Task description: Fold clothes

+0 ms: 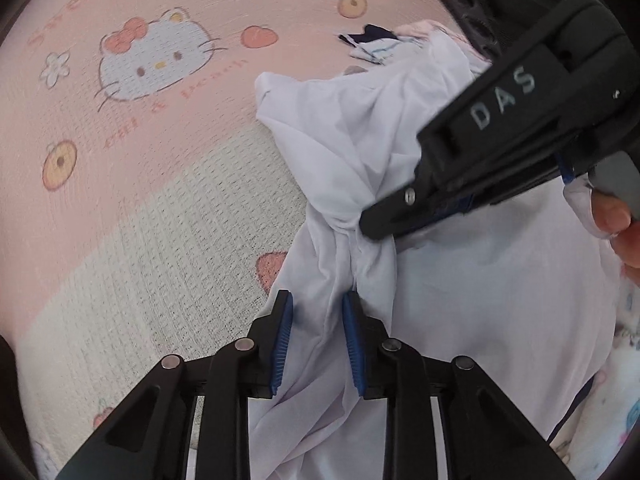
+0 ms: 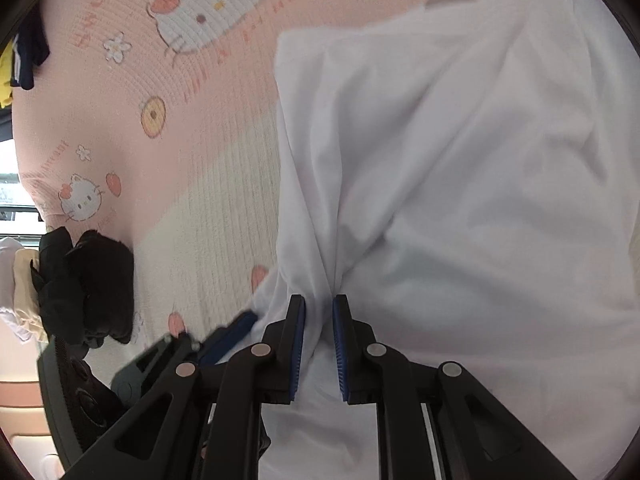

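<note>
Both tongs, left (image 1: 316, 312) and right (image 2: 319, 314), we see pinching bunched folds of 1 white shirt (image 1: 460, 280) on the pink blanket (image 1: 140, 160).

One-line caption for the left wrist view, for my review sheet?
Both grippers pinch a bunched white garment on a pink cartoon-cat blanket: left gripper near, right gripper entering from the right.

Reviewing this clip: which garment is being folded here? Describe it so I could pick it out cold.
Start from the pink cat-print blanket that covers the surface. On its right side lies a plain white garment, bunched at its near edge where the left claw and the right claw both pinch it. Unlike the black clothes pile at the left edge, it is white, unprinted and the only piece held.
</note>
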### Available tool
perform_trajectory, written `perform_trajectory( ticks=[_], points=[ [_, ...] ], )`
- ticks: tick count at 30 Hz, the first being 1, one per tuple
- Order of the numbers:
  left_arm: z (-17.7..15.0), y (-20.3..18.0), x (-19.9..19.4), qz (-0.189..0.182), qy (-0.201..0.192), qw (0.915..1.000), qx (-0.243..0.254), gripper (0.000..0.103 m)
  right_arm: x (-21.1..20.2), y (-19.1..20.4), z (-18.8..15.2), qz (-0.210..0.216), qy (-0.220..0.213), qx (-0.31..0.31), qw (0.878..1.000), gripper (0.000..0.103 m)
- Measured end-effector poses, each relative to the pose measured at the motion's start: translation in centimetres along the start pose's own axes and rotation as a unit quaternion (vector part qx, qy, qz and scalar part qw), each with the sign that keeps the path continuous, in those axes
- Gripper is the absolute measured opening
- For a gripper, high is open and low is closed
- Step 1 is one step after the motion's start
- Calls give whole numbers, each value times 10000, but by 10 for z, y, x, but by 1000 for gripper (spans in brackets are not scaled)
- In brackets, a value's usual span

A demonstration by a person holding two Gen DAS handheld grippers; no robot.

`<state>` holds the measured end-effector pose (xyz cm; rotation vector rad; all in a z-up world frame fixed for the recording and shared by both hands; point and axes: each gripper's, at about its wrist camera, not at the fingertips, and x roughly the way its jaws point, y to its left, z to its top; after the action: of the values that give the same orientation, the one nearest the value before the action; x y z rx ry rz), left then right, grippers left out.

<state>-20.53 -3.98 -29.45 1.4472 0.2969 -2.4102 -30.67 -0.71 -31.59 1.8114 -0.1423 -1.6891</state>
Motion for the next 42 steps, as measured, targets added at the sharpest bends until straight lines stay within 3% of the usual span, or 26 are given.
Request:
perform_trajectory(
  ticks=[1,2,4,7,13,15,17,18,20,28,36,39,42],
  points=[
    [-1,1,0,-1,-24,10000,-61,22,-2,2,2,-15,-74,-51,10000,26],
    [-2,1,-1,0,-49,9999,-121,22,-5,3,4,-29,-167,-93,9998,46],
    [-4,2,-1,2,-101,9997,-240,21,-11,6,8,13,-454,-134,9989,61],
    [-7,3,-1,-35,-171,9988,-460,18,-13,16,13,-149,-736,-447,9962,61],
    [-7,10,0,-180,-201,9950,-956,13,7,40,19,-1061,-868,-1435,9801,61],
    [-7,12,1,-183,-221,9932,-1127,10,16,45,18,-1274,-781,-1574,9761,58],
    [-6,12,1,-217,-204,9919,-1233,8,19,45,16,-1572,-813,-1670,9699,32],
    [-4,11,1,-213,-198,9914,-1277,6,19,45,15,-1734,-896,-1712,9657,27],
    [0,8,0,-269,-175,9905,-1336,5,14,44,15,-1596,-998,-1732,9667,8],
    [9,11,-19,162,-309,9954,-896,4,1,32,16,-1542,-1032,-1510,9710,8],
    [-10,26,-35,301,-60,9939,-1056,4,-15,5,7,-1619,-894,-1033,9773,8],
    [-13,36,-32,94,12,9917,-1284,4,-12,-16,8,-1196,-641,-606,9889,7],
    [-18,35,-39,-48,-171,9915,-1289,4,-17,-25,7,-1033,-609,-436,9918,4]
  ],
)
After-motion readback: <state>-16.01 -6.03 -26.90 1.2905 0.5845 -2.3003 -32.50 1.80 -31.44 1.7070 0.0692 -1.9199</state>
